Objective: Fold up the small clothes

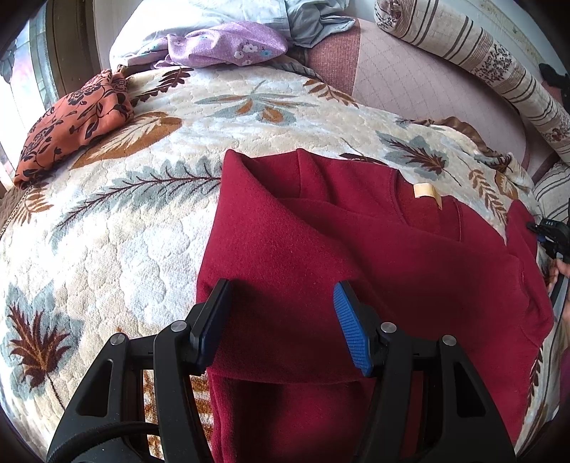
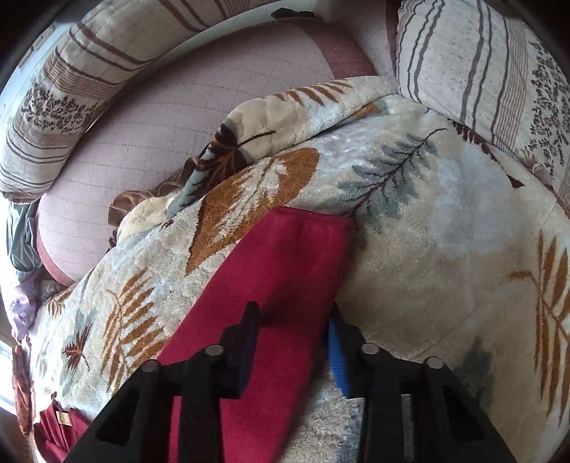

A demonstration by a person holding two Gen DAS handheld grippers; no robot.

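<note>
A dark red fleece top [image 1: 356, 256] lies flat on the leaf-patterned blanket [image 1: 142, 213], neckline and tan label [image 1: 425, 191] facing up. Its left sleeve is folded across the body. My left gripper [image 1: 281, 320] is open, its jaws spread over the folded sleeve near the top's left edge. In the right wrist view the other red sleeve [image 2: 285, 285] stretches out over the blanket [image 2: 445, 249]. My right gripper [image 2: 295, 342] is open and straddles that sleeve, one finger on each side. The right gripper also shows at the right edge of the left wrist view [image 1: 552, 238].
An orange floral folded cloth [image 1: 74, 124] lies at the far left of the blanket. A purple floral cloth [image 1: 228, 44] and pale bedding [image 1: 185, 21] sit at the back. Striped pillows [image 1: 481, 57] [image 2: 481, 71] line the back and right, beside a pink quilted mattress [image 2: 178, 124].
</note>
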